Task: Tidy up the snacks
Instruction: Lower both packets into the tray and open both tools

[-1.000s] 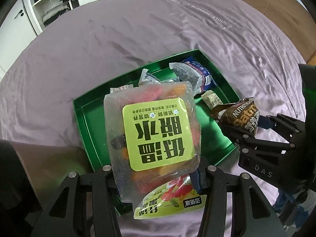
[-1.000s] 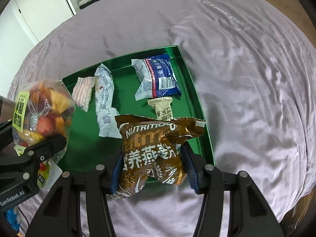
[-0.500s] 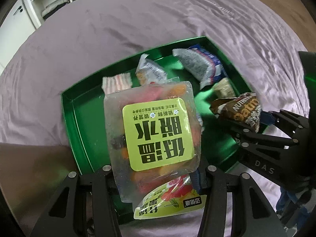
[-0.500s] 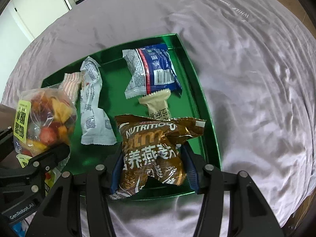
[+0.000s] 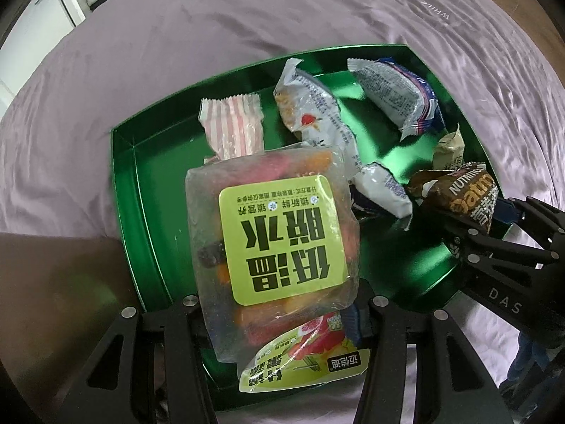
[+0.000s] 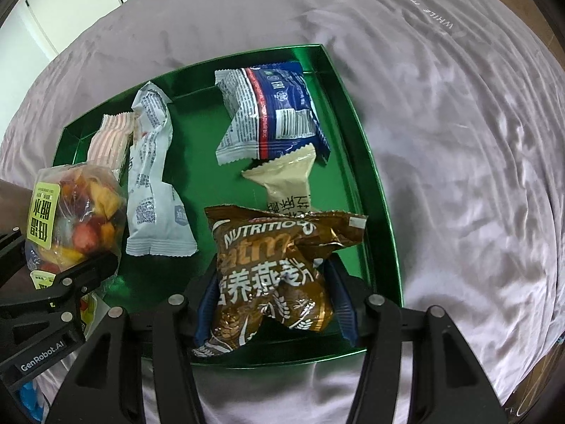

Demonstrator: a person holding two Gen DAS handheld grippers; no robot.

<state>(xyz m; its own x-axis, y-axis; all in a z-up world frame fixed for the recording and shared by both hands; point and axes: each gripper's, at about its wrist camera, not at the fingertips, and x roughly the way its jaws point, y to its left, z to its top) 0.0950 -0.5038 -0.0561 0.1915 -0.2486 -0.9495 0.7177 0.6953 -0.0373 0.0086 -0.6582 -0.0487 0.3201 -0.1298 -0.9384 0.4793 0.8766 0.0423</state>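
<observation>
A clear bag of dried fruit [image 5: 272, 226] with a yellow-green label hangs over the near left part of the green tray [image 5: 134, 190]. My left gripper [image 5: 279, 304] is shut on its lower end. In the right wrist view, my right gripper [image 6: 272, 300] has a brown oat packet [image 6: 275, 268] upright between its blue pads. Its jaws are opening, but both pads still touch the packet, low over the tray's near right corner. The two grippers point steeply down, side by side.
In the tray lie a pink-striped packet [image 5: 233, 123], a long white packet [image 6: 155, 183], a blue-and-white packet [image 6: 275, 113] and a beige packet [image 6: 286, 183]. The tray rests on a wrinkled purple sheet [image 6: 459, 141]. White cupboards [image 6: 70, 7] stand far left. A blurred brown surface [image 5: 53, 300] sits beside my left gripper.
Both grippers have sunk toward the tray with their packets, so the tray fills more of each view. The right jaws stand slightly wider.
</observation>
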